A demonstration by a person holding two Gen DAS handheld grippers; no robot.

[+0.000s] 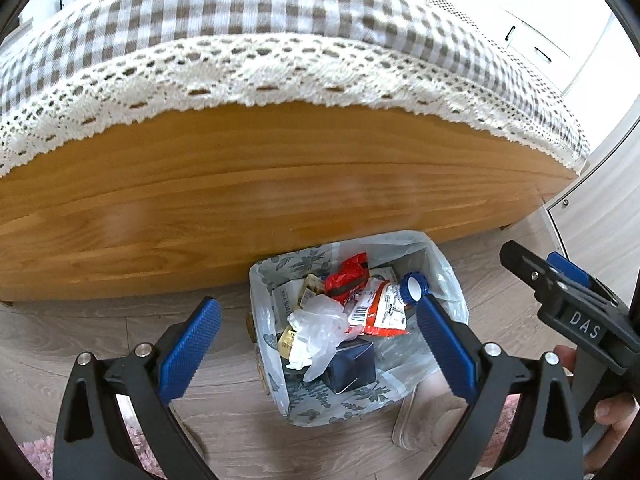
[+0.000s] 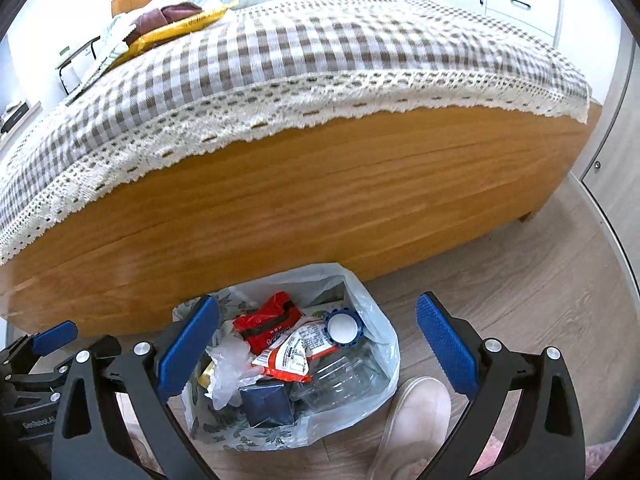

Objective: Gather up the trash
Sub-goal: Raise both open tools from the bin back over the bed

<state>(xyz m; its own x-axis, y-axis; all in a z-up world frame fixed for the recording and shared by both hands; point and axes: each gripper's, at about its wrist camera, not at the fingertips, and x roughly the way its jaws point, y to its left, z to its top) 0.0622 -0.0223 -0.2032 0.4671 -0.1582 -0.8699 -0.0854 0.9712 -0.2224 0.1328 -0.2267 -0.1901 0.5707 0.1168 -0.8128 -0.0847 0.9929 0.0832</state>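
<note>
Sitting on the wooden floor against the near side of the bed frame, the lined trash bin is the task's thing, already well filled: a red wrapper, a red-and-white packet, crumpled clear plastic, a dark blue carton and a clear bottle with a blue cap. Its plastic liner is folded out over the rim, likely so rubbish drops in cleanly.

Both claws hover above the bin, pointed down at it. The left claw stands wide with nothing between its blue pads; the right claw is equally wide and empty. That suggests a drop just finished or a pause before fetching more.

Farther off, on the checked, lace-edged bedspread, a yellow packet lies at the far left, a probable next pickup. A slippered foot stands just right of the bin.
</note>
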